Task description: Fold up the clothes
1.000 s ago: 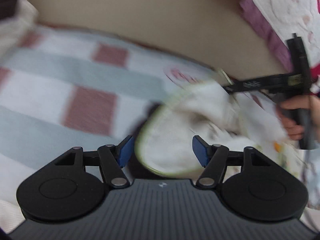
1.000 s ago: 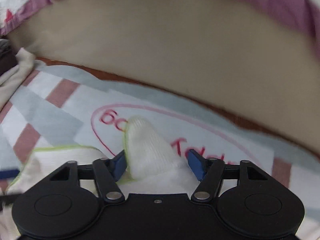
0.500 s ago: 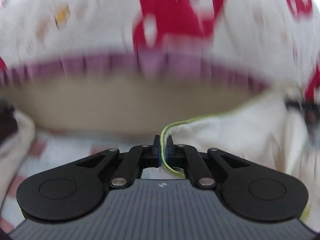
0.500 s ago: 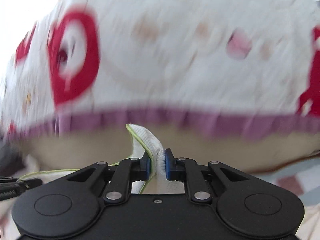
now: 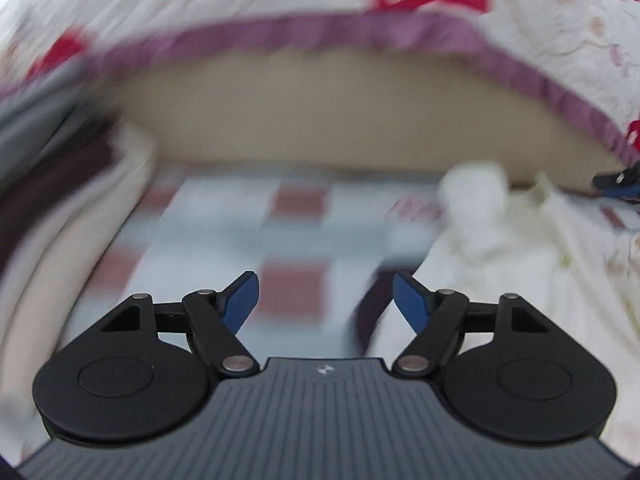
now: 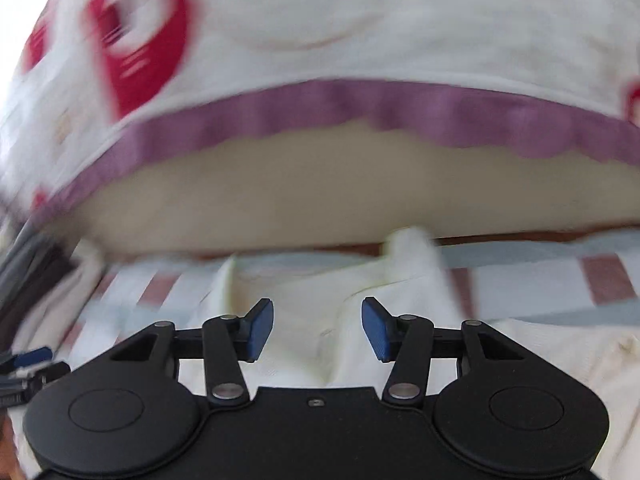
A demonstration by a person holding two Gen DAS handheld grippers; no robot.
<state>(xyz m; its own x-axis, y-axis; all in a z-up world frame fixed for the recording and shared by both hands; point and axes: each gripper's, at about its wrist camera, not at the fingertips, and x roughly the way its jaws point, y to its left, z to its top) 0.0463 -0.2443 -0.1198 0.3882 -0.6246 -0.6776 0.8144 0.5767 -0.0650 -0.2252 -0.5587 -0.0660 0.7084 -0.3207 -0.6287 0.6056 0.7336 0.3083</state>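
Checked bedsheet (image 5: 248, 236), red and grey squares, with a quilt (image 6: 360, 32) heaped along the far side. Cream garment (image 6: 304, 344), lying crumpled on the sheet below the right gripper (image 6: 318, 330) and right of the left gripper (image 5: 325, 300) (view blurred). Both sets of jaws have just been opening, nothing between them now: a fold seems just laid, so the next move calls for regripping an edge.

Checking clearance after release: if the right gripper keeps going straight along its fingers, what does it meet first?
Probably the white garment lying just ahead of the right gripper, whose jaws have just opened, empty; depth is blurred.
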